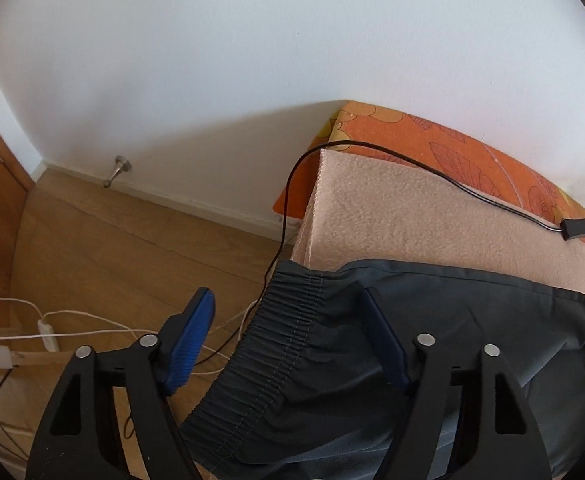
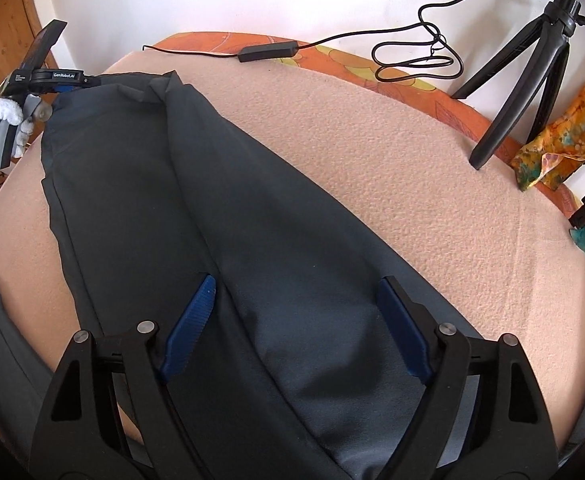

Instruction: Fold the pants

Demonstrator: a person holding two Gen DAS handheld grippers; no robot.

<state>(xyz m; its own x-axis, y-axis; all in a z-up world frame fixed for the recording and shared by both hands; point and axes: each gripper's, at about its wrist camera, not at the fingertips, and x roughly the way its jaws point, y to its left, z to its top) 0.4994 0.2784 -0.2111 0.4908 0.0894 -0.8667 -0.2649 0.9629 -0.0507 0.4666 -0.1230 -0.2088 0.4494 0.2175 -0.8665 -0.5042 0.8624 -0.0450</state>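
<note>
While both tilt steeply downward, each hand-held gripper (image 1: pixel 288 316) (image 2: pixel 298 304) straddles the pants (image 2: pixel 228 200), spread.

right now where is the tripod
In the right wrist view, the tripod stands at the far right edge of the blanket, beside the looped black cable.
</note>
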